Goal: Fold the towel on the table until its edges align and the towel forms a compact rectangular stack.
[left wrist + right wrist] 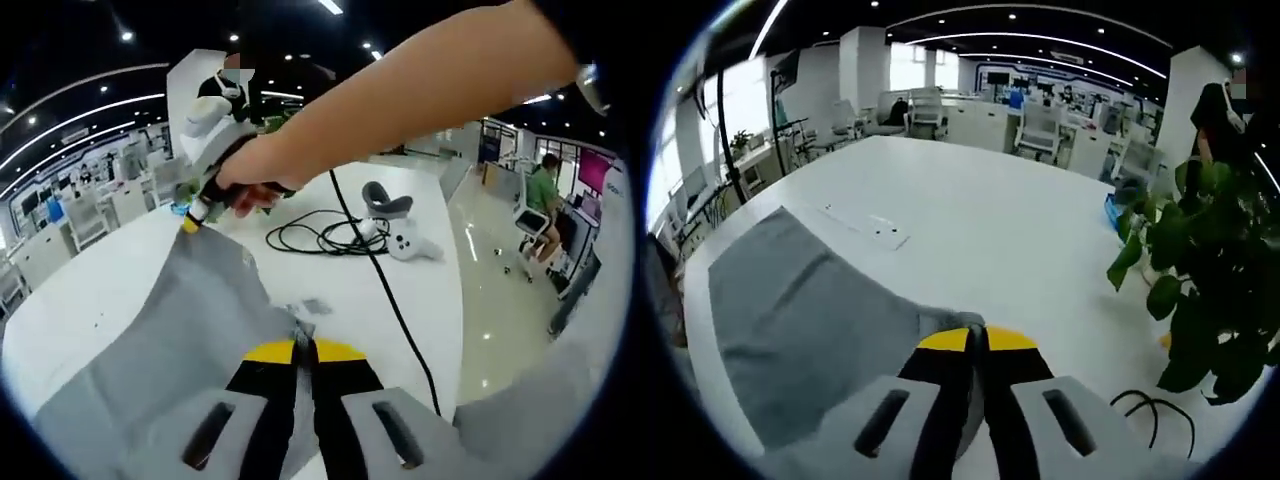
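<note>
A grey towel lies partly lifted over the white table. In the left gripper view my left gripper is shut, its yellow tips pinching a towel edge. A hand holds my right gripper at the upper left of that view, where it grips a far corner of the towel. In the right gripper view my right gripper is shut on the towel, which spreads away to the left over the table.
A coiled black cable, a grey headset and a white controller lie on the table's far side. A leafy plant stands at the right. A small flat plate sits mid-table. A person sits beyond.
</note>
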Demonstrator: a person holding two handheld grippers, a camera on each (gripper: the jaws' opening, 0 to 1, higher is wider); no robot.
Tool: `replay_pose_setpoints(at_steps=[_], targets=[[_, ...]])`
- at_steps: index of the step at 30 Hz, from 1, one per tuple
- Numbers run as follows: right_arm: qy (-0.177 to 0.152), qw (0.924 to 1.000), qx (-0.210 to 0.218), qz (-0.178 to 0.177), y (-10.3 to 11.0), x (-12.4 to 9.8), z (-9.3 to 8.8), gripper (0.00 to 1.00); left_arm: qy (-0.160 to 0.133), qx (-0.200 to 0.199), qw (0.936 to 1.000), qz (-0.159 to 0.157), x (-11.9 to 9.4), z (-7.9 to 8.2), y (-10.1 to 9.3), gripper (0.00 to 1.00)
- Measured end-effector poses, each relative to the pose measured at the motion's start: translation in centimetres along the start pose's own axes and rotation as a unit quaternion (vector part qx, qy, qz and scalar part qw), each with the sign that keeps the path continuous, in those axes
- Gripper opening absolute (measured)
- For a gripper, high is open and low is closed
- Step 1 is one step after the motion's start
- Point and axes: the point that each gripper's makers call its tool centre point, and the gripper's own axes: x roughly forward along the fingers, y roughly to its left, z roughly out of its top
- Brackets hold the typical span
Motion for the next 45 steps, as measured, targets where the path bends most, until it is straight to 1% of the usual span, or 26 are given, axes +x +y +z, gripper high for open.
replay_pose_setpoints(at_steps=[2,5,7,11,14,17,18,21,22,26,28,30,34,38,45], targets=[[0.000,1.0000,-0.005,-0.005,0.5,-0.4,0.8,0.01,-0.007,-0.005,1.0000,0.001,-1.1,0.1,0.3,0.04],[0.003,0.9999,-0.009,-0.009,1.1,-0.2,1.6,0.01,-0.016,-0.003,0.9998,0.008,-2.7,0.2,0.8,0.04],[0.000,0.9999,-0.011,-0.010,1.8,-0.8,2.1,0.01,-0.023,-0.007,0.9997,0.008,-3.6,0.4,1.1,0.04],[-0.007,0.9998,-0.013,-0.010,2.5,-0.4,3.4,0.01,-0.034,-0.001,0.9994,0.012,-4.9,0.8,1.6,0.04],[-0.011,0.9998,-0.015,-0.012,3.7,-1.4,4.4,0.01,-0.040,0.000,0.9991,0.014,-5.9,1.1,2.1,0.04],[-0.013,0.9997,-0.014,-0.015,4.5,-1.7,5.0,0.01,-0.047,0.005,0.9987,0.021,-7.0,1.2,2.7,0.04],[-0.012,0.9996,-0.018,-0.019,4.5,-1.4,5.3,0.01,-0.050,0.003,0.9985,0.024,-7.4,1.2,3.1,0.04],[-0.009,0.9994,-0.022,-0.023,4.9,-1.4,5.6,0.01,-0.057,-0.001,0.9979,0.031,-8.4,1.0,3.7,0.04],[-0.007,0.9993,-0.026,-0.026,5.2,-1.9,5.6,0.01,-0.059,-0.003,0.9977,0.033,-8.8,1.0,4.0,0.04],[-0.007,0.9991,-0.029,-0.030,6.1,-2.5,6.1,0.01,-0.072,-0.012,0.9966,0.038,-9.9,1.0,4.5,0.04],[-0.008,0.9990,-0.031,-0.032,6.4,-2.5,6.4,0.01,-0.077,-0.013,0.9961,0.041,-10.4,0.9,4.7,0.04],[-0.009,0.9989,-0.032,-0.034,7.2,-3.0,6.6,0.01,-0.085,-0.019,0.9953,0.043,-11.0,1.0,4.8,0.04],[-0.013,0.9987,-0.033,-0.037,8.1,-3.5,7.3,0.01,-0.095,-0.019,0.9943,0.045,-11.9,1.0,5.0,0.04],[-0.018,0.9984,-0.036,-0.039,8.5,-3.2,8.4,0.01,-0.101,-0.023,0.9935,0.049,-12.9,0.9,5.6,0.04],[-0.029,0.9985,-0.028,-0.038,10.0,-3.8,10.1,0.01,-0.105,-0.027,0.9921,0.063,-14.7,0.7,7.0,0.04]])
